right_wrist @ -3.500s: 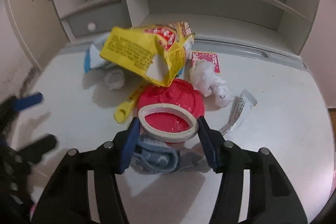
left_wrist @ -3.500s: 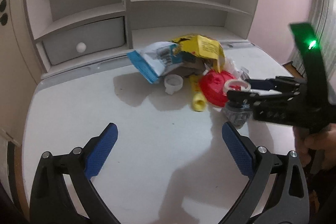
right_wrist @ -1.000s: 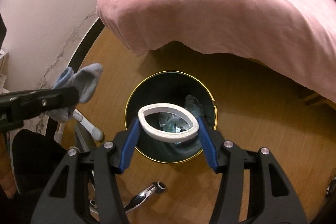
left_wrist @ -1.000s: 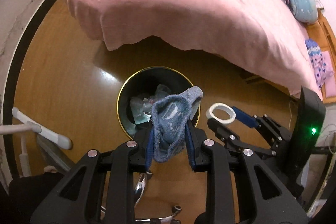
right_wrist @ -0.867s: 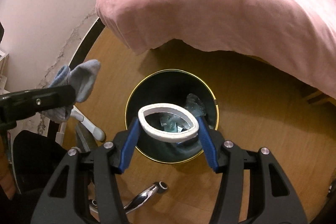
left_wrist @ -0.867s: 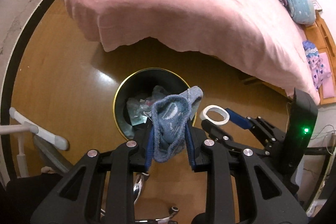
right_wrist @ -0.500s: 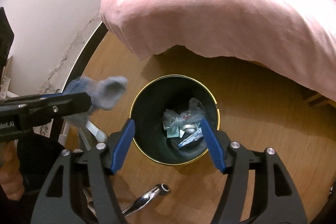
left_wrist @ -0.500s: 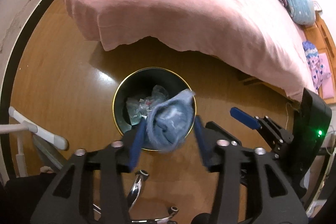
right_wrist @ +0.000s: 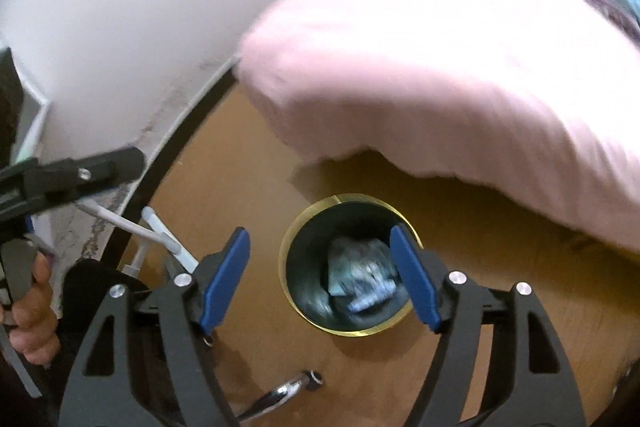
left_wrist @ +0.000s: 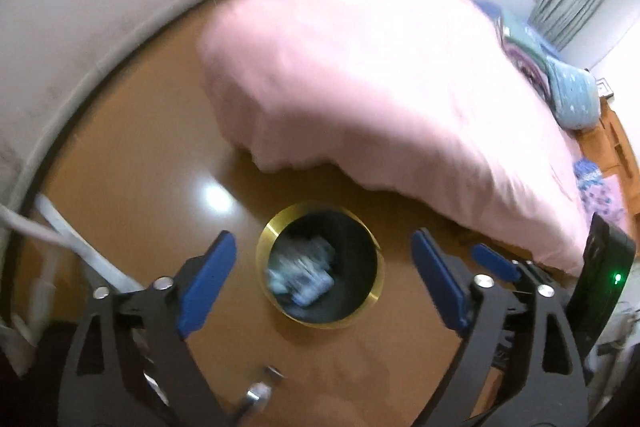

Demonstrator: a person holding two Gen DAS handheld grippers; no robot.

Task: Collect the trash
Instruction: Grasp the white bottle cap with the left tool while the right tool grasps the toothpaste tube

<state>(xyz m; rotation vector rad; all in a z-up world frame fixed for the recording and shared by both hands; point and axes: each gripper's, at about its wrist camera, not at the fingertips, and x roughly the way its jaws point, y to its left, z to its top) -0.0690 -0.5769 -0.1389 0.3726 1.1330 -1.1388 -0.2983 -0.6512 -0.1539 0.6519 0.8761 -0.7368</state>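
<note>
We see the trash point(left_wrist: 301, 277) lying blurry in the round bin point(left_wrist: 320, 323) on the floor point(left_wrist: 140, 147), below both claws; no words can be read. Our left claw point(left_wrist: 320, 287) and right claw point(right_wrist: 320, 277) are wide apart, holding nothing, beside the pink bed point(left_wrist: 380, 87)

Your right tool point(right_wrist: 320, 277) hangs with its blue pads spread wide and bare above the gold-rimmed bin point(right_wrist: 294, 227), blurred trash point(right_wrist: 360, 281) inside. The bin stands on the wooden floor point(right_wrist: 500, 235) near the pink bedcover point(right_wrist: 440, 79).
</note>
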